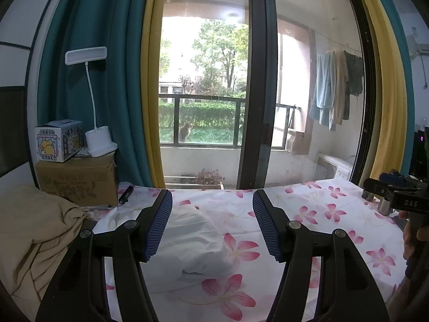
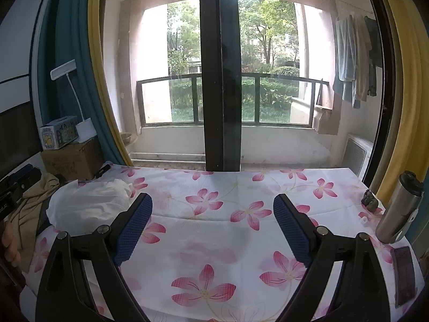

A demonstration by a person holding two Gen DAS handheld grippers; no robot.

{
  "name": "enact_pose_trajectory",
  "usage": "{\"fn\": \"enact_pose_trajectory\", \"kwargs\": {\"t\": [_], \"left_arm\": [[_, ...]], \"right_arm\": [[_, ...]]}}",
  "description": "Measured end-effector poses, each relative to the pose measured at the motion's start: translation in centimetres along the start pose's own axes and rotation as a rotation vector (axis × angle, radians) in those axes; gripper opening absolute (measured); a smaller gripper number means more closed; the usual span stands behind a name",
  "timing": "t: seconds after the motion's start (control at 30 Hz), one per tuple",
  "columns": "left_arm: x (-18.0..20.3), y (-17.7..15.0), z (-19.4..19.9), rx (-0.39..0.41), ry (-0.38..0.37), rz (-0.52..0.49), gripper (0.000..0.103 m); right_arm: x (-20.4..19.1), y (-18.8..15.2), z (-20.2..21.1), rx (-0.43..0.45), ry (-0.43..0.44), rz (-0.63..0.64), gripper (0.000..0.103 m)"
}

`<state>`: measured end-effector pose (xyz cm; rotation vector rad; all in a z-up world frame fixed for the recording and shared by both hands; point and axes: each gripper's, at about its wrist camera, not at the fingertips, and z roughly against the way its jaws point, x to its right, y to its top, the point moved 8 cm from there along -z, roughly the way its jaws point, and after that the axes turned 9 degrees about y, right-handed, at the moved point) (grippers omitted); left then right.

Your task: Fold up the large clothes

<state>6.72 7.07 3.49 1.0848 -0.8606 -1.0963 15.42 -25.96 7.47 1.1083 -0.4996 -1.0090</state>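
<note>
A crumpled white garment [image 1: 187, 247] lies on the flowered tablecloth [image 1: 316, 198], just below and between the fingers of my left gripper [image 1: 213, 201]. That gripper stands open and holds nothing. A tan garment [image 1: 34, 230] is bunched at the table's left end. In the right wrist view the white garment [image 2: 88, 204] lies to the left of my right gripper [image 2: 213, 201]. The right gripper hovers open over bare flowered tablecloth [image 2: 214, 230], empty. The tan garment [image 2: 29, 209] lies beyond the white one at the left edge.
A cardboard box [image 1: 77, 179] with a tissue box [image 1: 57, 139] and a white desk lamp [image 1: 100, 139] stands back left. A steel bottle [image 2: 399, 209], a phone [image 2: 405, 273] and a small dark figurine [image 2: 370, 200] sit along the right edge. Glass doors and curtains are behind.
</note>
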Motion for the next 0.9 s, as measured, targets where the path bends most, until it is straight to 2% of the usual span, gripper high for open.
{"fn": "enact_pose_trajectory", "kwargs": {"t": [0.9], "left_arm": [[0.4, -0.5, -1.3, -0.010, -0.008, -0.009, 0.066]], "right_arm": [[0.2, -0.5, -1.6, -0.028, 0.003, -0.004, 0.091]]}}
